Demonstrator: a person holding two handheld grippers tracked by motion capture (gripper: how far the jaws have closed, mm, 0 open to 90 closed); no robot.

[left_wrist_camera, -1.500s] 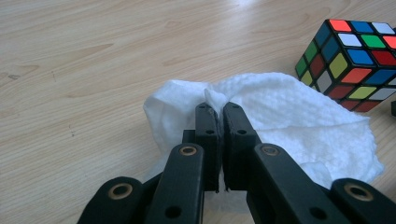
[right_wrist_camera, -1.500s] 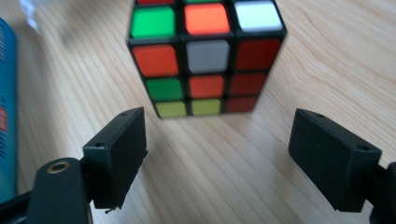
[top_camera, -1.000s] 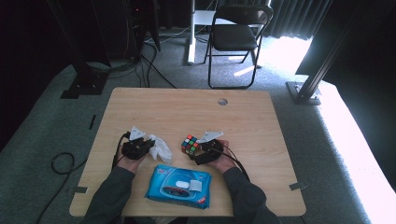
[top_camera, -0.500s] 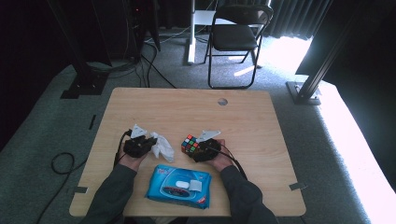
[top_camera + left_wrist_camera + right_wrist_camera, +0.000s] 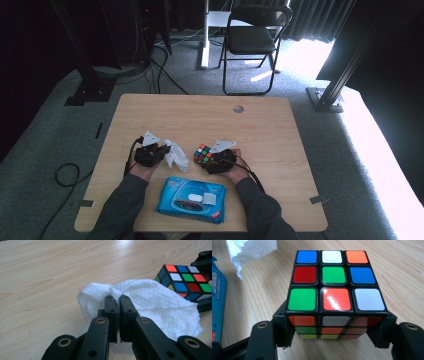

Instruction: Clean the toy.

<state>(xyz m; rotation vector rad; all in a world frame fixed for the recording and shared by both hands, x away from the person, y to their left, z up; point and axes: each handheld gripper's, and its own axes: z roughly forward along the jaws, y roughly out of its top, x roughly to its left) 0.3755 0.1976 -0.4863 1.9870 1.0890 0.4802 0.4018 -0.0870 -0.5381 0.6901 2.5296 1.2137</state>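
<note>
The wipes pack [image 5: 217, 302] is cut by the right gripper view's left edge; the cube [image 5: 335, 293] hides its own underside.

On the table [image 5: 280, 125], the wipe [image 5: 175, 155] lies left of the cube [image 5: 202, 155], the two near each other. The wipes pack [image 5: 192, 200] lies nearer the person, before and between them. A chair [image 5: 252, 40] stands on the floor behind the table.
</note>
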